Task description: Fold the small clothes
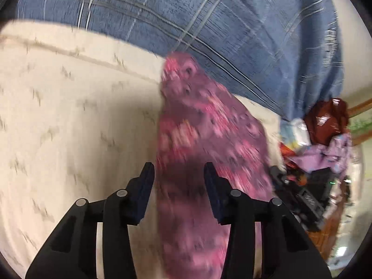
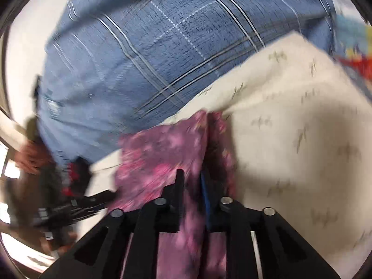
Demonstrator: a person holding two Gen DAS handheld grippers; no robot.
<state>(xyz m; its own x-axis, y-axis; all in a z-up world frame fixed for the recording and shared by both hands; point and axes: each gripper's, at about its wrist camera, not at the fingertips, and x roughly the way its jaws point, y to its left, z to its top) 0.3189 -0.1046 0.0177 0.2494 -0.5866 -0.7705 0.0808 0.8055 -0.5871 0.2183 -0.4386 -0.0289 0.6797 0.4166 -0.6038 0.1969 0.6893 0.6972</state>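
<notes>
Cream bedding with faint grey sprigs fills my view, so I'll take the cream sheet (image 1: 69, 121) as my landmark. Both pictures are smeared with motion, so fine detail is lost.

Nearest on the left camera, my left gripper (image 1: 179, 174) stands partly open above the sheet, its dark pads either side of a pink and purple patterned garment (image 1: 200, 134). I see a gap between the left pad and the cloth's edge; the fabric runs between the fingers, and I see no pad pressing on it, so I call it loose there. That garment stretches as a long strip away from the gripper toward the far edge of the sheet.

On the right camera, my right gripper (image 2: 193, 176) is much narrower, and the same garment (image 2: 162, 153) passes between its fingers, folded up in a ridge. The jaws look closed on the fabric, with a blue pad (image 2: 205, 200) showing against the cloth.

Beyond the garment, at the far side of the sheet, lies a blue plaid blanket (image 1: 209, 23), also seen on the right camera (image 2: 162, 58).

Off the sheet's edge, past the garment on the left view, sits a heap of mixed clothes (image 1: 325, 144), dark red and lilac among them.
</notes>
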